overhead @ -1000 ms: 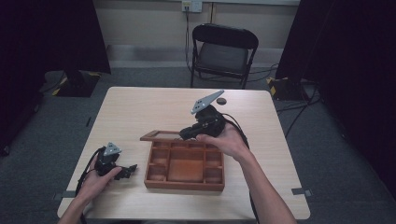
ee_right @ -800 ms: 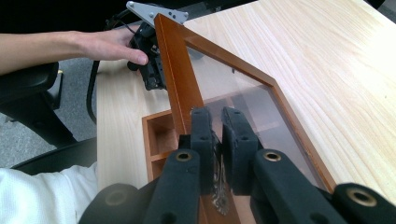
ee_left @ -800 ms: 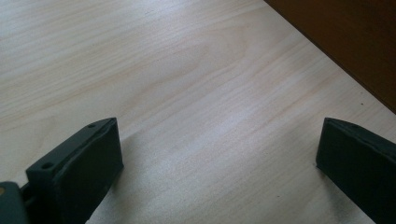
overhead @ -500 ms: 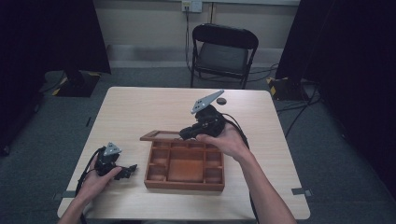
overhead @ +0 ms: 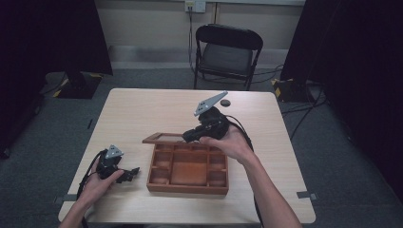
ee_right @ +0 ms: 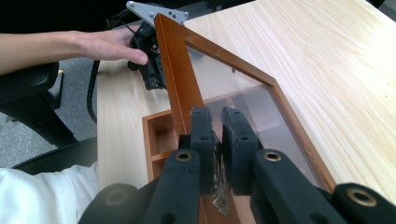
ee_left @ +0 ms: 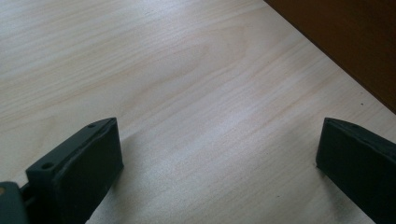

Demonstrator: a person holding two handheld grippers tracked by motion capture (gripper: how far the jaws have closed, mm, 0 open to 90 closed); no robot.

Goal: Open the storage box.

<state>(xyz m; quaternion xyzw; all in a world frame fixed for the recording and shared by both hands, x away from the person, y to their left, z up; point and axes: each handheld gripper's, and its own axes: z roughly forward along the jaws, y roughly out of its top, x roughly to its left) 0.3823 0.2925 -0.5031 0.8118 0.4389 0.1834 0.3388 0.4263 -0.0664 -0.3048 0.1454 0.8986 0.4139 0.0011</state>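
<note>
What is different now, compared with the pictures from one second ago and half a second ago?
Nothing has visibly changed. The right gripper is still shut on the front edge of the glass lid, holding it raised over the wooden box. The left gripper still rests open on the table beside the box.

black folding chair (overhead: 228,52), small dark disc (overhead: 225,102)

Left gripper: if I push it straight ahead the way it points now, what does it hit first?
Probably the side wall of the wooden box. The left gripper points across bare table toward it, jaws open with nothing between them, though depth is hard to judge.
</note>
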